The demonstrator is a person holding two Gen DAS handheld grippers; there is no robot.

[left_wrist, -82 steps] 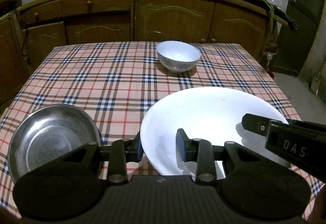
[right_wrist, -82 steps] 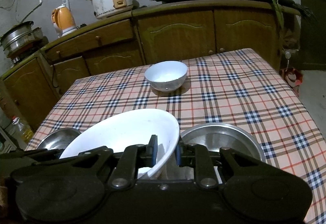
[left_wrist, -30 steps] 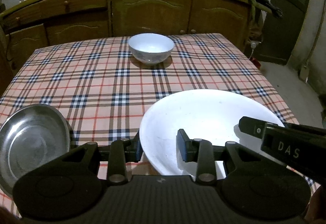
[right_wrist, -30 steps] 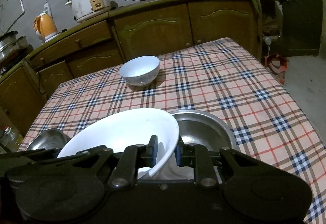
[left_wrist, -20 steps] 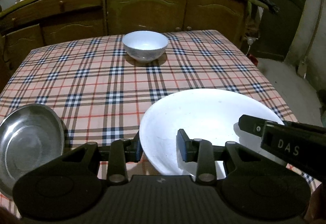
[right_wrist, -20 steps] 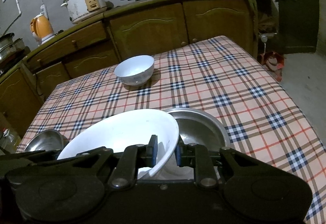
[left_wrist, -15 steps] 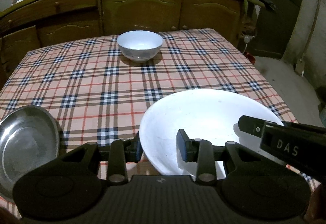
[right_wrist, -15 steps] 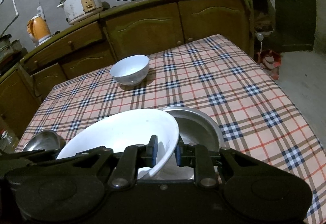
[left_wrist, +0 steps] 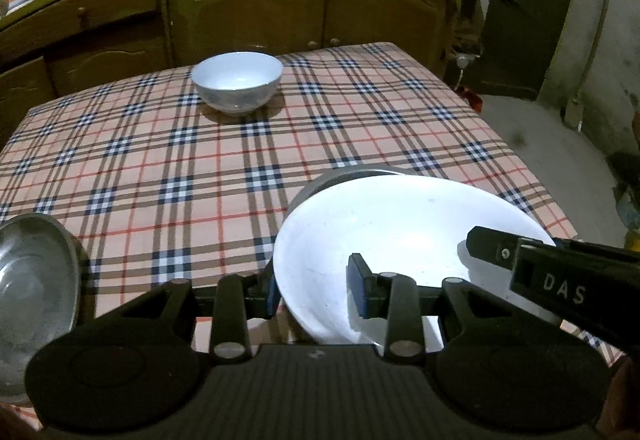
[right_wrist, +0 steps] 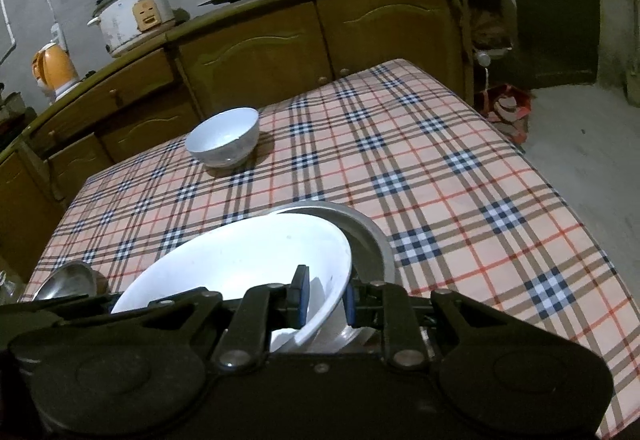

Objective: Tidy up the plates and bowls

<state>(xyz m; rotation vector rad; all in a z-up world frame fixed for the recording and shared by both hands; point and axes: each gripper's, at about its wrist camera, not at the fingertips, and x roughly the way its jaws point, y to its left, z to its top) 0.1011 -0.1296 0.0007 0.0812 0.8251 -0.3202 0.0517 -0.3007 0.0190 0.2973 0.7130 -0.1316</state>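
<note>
I have both grippers on the big white bowl [left_wrist: 400, 224]: left gripper [left_wrist: 316, 288] jaws clenched on its near-left rim, right gripper [right_wrist: 324, 298] jaws clenched on the near-right rim. The bowl hangs tilted over a steel basin [right_wrist: 370, 236], whose rim shows past the bowl's far edge; lowering into it looks like the coming move. Hidden: whether the bowl's underside touches the basin. A small white bowl [left_wrist: 237, 87] sits well beyond the big bowl on the counter [left_wrist: 160, 167]; a second steel basin [left_wrist: 32, 280] left of it is cut off.
</note>
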